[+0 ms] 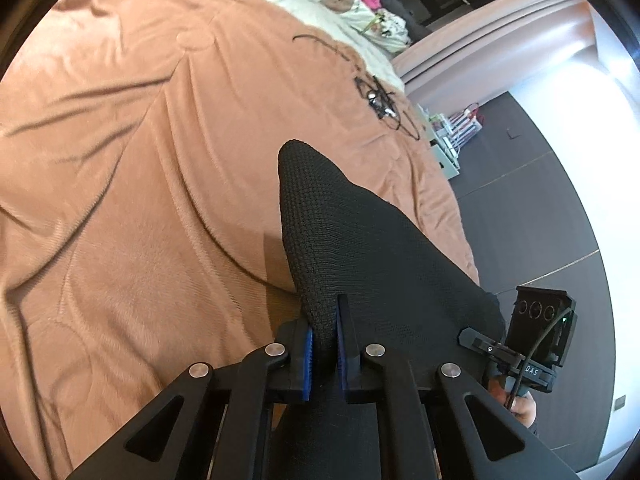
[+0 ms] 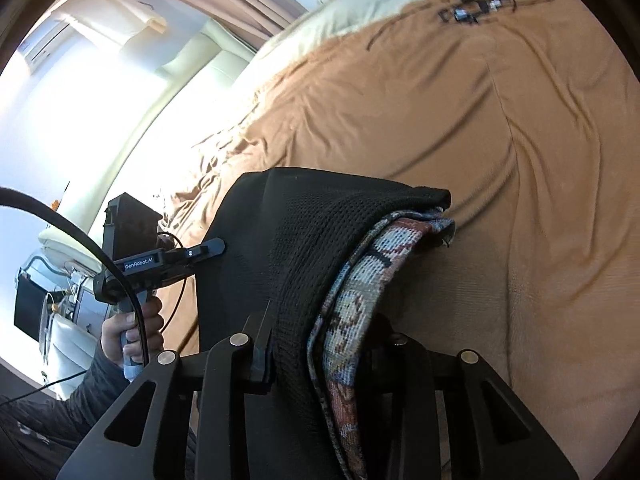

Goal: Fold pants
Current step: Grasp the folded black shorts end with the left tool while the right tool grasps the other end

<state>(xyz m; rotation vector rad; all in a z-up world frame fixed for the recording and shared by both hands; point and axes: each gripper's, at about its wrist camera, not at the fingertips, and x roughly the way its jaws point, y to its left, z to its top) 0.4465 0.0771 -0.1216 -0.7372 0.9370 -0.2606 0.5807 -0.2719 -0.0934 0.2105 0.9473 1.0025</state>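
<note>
**Pants lifted over the bed**

We see the tan bedspread [image 1: 140,180] beneath black knit pants [image 1: 360,240] – patterned lining showing – held raised. Our left gripper [image 1: 325,336] and right gripper [image 2: 320,344] each clamp the fabric.

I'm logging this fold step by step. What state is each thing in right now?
pants: black, bunched, gripped at both ends, lifted.
left gripper: shut on pants.
right gripper: shut on pants, patterned lining showing.
blanket: spread on the bed, wrinkled.
cables: tangled, lying on blanket.
</note>
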